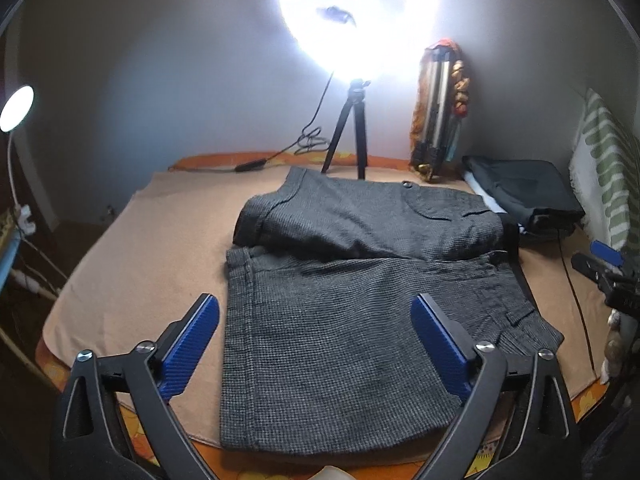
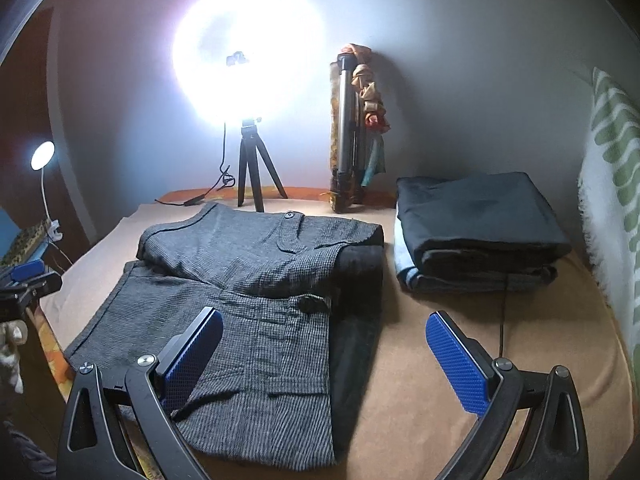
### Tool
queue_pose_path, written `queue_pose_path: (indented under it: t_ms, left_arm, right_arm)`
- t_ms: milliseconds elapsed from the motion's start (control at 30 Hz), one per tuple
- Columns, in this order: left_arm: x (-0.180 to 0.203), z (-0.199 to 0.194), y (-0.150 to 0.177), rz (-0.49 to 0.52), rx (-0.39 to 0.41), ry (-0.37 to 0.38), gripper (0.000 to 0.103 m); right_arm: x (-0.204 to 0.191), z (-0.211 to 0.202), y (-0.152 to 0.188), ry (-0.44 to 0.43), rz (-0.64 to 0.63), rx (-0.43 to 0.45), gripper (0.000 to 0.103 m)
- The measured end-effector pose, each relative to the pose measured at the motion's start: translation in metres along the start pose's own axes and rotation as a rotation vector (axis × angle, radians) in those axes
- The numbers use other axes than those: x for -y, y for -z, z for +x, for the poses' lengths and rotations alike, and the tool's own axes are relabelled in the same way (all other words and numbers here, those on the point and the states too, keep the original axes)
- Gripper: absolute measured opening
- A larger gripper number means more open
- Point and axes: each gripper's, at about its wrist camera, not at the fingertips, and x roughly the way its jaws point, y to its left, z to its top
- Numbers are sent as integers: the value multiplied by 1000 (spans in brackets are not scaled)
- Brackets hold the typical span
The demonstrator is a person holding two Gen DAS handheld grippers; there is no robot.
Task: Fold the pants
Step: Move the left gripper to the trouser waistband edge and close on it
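Pants (image 1: 360, 300), short-legged and grey in a fine woven check, are lying spread on the tan blanket (image 1: 132, 248), one leg partly doubled over the other. Left gripper (image 1: 316, 340) is hovering wide apart over the hem side, right gripper (image 2: 324, 344) spread over the dark-lined waistband (both empty), likely positioning for a fold beside the folded dark clothes (image 2: 480, 216).

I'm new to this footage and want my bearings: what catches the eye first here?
The glaring ring light on a small tripod at the far wall dominates. In front of it, grey checked shorts lie spread on the tan blanket, with a stack of folded dark clothes to their right. Both tongs, left and right, hover open.
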Motion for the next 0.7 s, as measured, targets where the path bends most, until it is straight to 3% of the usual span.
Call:
queue_pose_path:
  t_ms: [233, 367, 700]
  left_arm:
    - [-19, 18, 8, -15, -50, -33, 88]
    - [-24, 30, 7, -34, -80, -26, 85]
    - [-23, 53, -26, -65, -75, 6, 84]
  right_arm:
    - [-10, 26, 4, -14, -73, -53, 103]
    - [-5, 34, -3, -26, -53, -65, 103]
    - [24, 71, -62, -90, -30, -98, 103]
